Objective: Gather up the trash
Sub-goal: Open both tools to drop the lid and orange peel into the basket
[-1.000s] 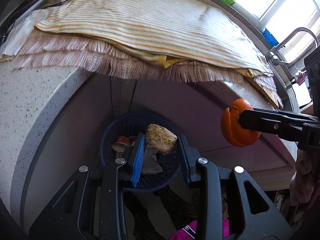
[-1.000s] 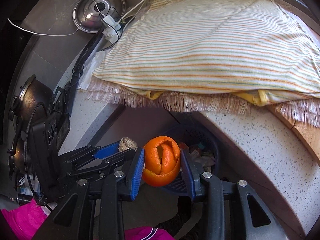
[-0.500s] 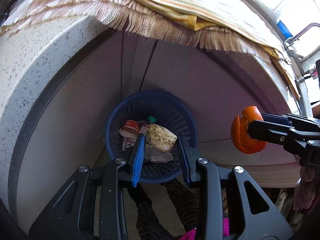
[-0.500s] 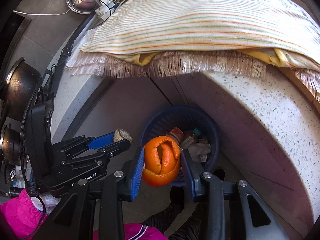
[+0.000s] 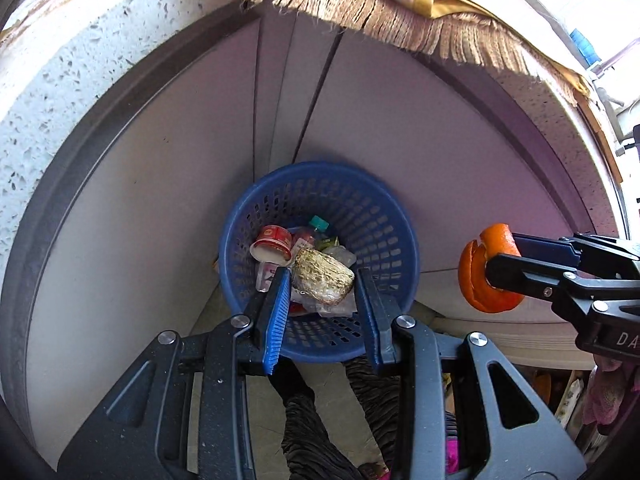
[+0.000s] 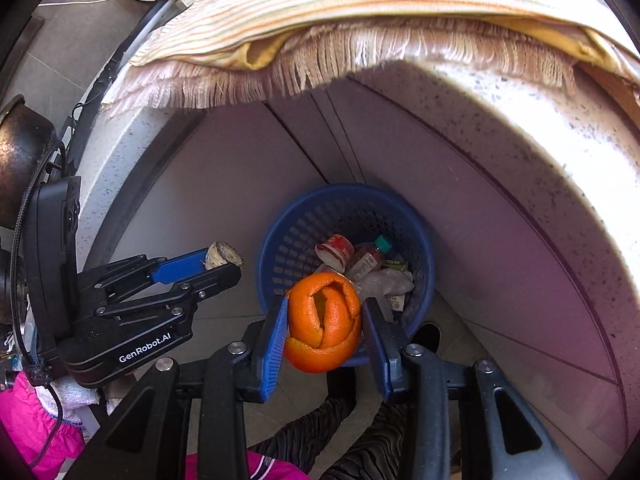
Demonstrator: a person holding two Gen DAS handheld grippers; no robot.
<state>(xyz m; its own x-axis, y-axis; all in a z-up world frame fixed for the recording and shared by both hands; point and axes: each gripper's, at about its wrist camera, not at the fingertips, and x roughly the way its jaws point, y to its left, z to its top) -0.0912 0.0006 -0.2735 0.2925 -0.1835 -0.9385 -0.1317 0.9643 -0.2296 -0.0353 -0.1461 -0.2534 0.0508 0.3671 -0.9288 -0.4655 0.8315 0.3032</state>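
Between the right gripper's [image 6: 325,322] fingers [image 6: 276,336], an orange peel [image 6: 324,322].

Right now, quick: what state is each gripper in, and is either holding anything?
Left gripper: closed on a brownish, plastic-wrapped lump of food.
Right gripper: closed on a curled orange peel.

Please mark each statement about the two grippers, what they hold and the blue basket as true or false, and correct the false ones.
1. The right gripper holds an orange peel. True.
2. The left gripper holds nothing. False: it is shut on a wrapped, speckled chunk of food.
3. The blue basket already holds trash. True: a red cup and a small bottle lie inside.
4. The basket stands on the countertop. False: it stands on the floor, below the fringed cloth.
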